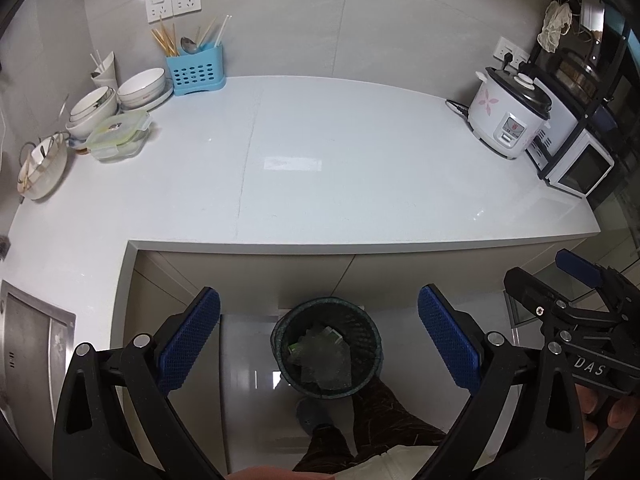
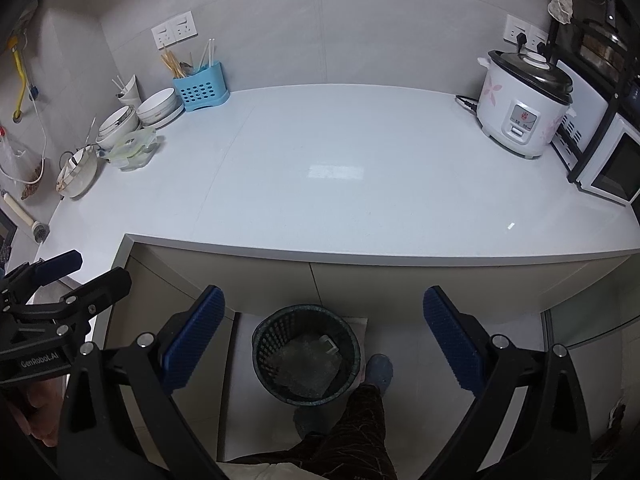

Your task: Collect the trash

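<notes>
Left wrist view: the left gripper [image 1: 319, 336] is spread wide and empty, its blue-padded fingers [image 1: 191, 336] flanking the dark mesh waste bin [image 1: 280, 344] on the floor, crumpled clear plastic trash [image 1: 324, 360] inside

Right wrist view: the right gripper [image 2: 324, 338], equally wide and empty, frames the same bin [image 2: 266, 346] below the white countertop [image 2: 360, 184]

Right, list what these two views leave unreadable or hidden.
- Bin contents: both views show crumpled clear plastic and a bit of green; the items underneath are covered.
- Sink: cut off by the left view's edge.
- Cooker panel text: too small in either view.
- Microwave: cut by the right view's edge, partly behind its rack.
</notes>
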`<state>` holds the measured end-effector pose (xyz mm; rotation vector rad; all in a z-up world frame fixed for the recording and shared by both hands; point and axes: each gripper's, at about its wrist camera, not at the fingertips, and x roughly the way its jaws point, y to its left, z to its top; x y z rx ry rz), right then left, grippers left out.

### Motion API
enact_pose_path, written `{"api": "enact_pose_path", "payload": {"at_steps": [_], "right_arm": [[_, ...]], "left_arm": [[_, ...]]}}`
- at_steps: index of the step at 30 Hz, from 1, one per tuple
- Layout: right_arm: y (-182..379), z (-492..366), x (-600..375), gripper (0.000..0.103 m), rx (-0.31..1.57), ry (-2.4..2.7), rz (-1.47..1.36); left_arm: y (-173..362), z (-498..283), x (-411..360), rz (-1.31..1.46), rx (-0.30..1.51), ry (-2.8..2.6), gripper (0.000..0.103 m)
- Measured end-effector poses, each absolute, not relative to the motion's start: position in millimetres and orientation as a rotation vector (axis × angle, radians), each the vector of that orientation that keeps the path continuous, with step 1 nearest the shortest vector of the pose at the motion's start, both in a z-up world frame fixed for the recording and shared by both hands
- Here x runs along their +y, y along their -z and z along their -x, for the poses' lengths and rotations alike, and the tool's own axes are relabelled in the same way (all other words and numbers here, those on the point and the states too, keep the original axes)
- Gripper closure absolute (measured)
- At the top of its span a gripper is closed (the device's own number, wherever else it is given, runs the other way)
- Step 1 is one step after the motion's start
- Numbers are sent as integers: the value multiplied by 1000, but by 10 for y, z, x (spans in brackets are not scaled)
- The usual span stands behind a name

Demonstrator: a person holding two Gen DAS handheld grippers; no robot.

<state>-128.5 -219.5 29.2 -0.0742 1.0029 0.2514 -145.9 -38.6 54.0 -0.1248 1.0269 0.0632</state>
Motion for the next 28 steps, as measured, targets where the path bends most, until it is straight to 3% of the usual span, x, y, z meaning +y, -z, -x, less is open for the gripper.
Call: {"api": "enact_pose_path", "payload": {"at_steps": [28], "right_arm": [[-190, 1253, -2192, 8, 1036, -280, 55]], "left_arm": [[-475, 1450, -386, 103, 1033, -71, 6]]}}
